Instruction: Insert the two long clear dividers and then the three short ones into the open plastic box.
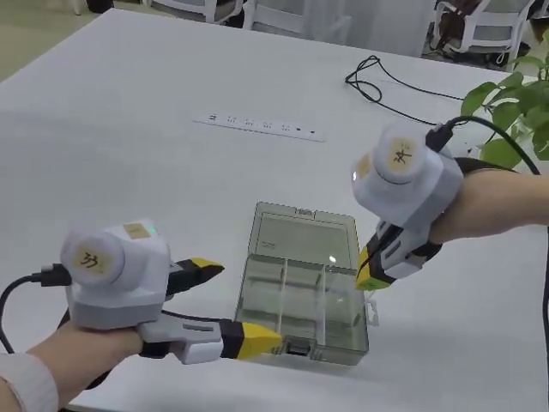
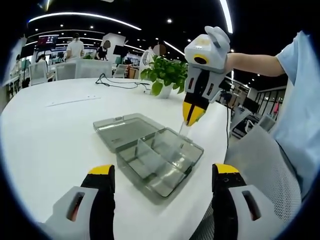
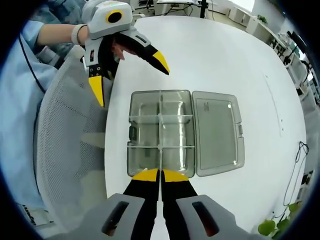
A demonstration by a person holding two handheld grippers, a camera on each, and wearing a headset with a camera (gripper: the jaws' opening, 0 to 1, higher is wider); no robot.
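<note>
Your right gripper (image 3: 160, 175) pinches a clear divider (image 2: 181, 128) upright over the right end of the open plastic box (image 1: 339, 350), which lies lengthwise left-to-right before you, while your left gripper (image 1: 236, 302) gapes at its near-left corner.

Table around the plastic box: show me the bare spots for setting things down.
Bare: the stretch between the power strip and the open lid, and the table's far left corner. Crowded: the box's near-left side, flanked by the open left gripper, and its right edge, where the right gripper holds a divider.
</note>
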